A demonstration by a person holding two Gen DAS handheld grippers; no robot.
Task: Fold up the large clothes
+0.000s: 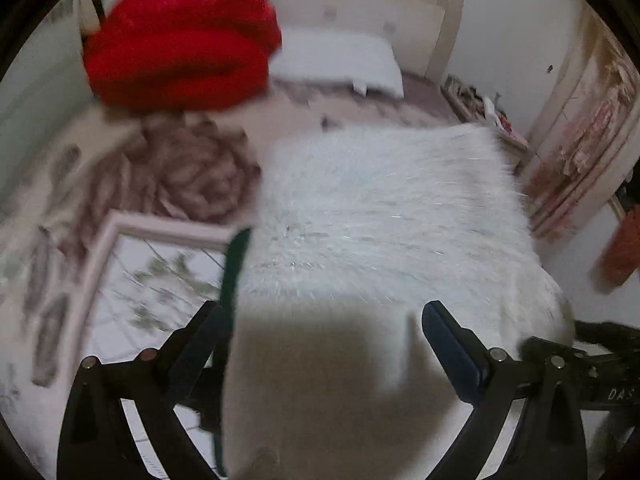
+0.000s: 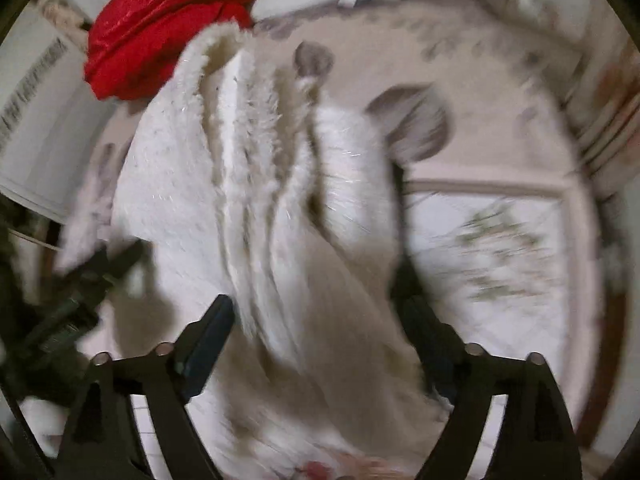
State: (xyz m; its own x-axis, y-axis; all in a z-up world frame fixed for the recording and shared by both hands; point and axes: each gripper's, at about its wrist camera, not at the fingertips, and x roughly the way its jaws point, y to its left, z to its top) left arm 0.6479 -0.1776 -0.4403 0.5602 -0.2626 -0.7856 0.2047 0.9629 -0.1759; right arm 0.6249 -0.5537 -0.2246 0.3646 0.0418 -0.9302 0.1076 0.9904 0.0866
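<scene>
Here, the right gripper (image 2: 316,344) is standing with its jaws spread wide, the two fingers (image 2: 208,340) well apart and neither pad pressing on anything; the white fluffy garment (image 2: 256,184) is passing between them, its loose folds running past the left finger and hiding part of the right one. The left gripper (image 1: 332,344) is also showing a broad gap between its fingers (image 1: 452,344), and the garment is filling that gap, but its near part is blurred and covers the left fingertip, so I cannot tell whether the pads are gripping it or only flanking it. A thin dark green strip (image 1: 234,276) is running along the garment's edge just beside the left finger. In the right wrist view the garment is lying in several lengthwise folds, its long axis running from the gripper away toward the upper left, where its far end is reaching the red bundle (image 2: 160,28). In the left wrist view it is spreading broadly outward from the fingers across the bed (image 1: 360,108), well short of the white pillow (image 1: 340,60). The bed cover is carrying a floral print, and a pale quilted panel (image 2: 492,264) is lying just beside the garment.
</scene>
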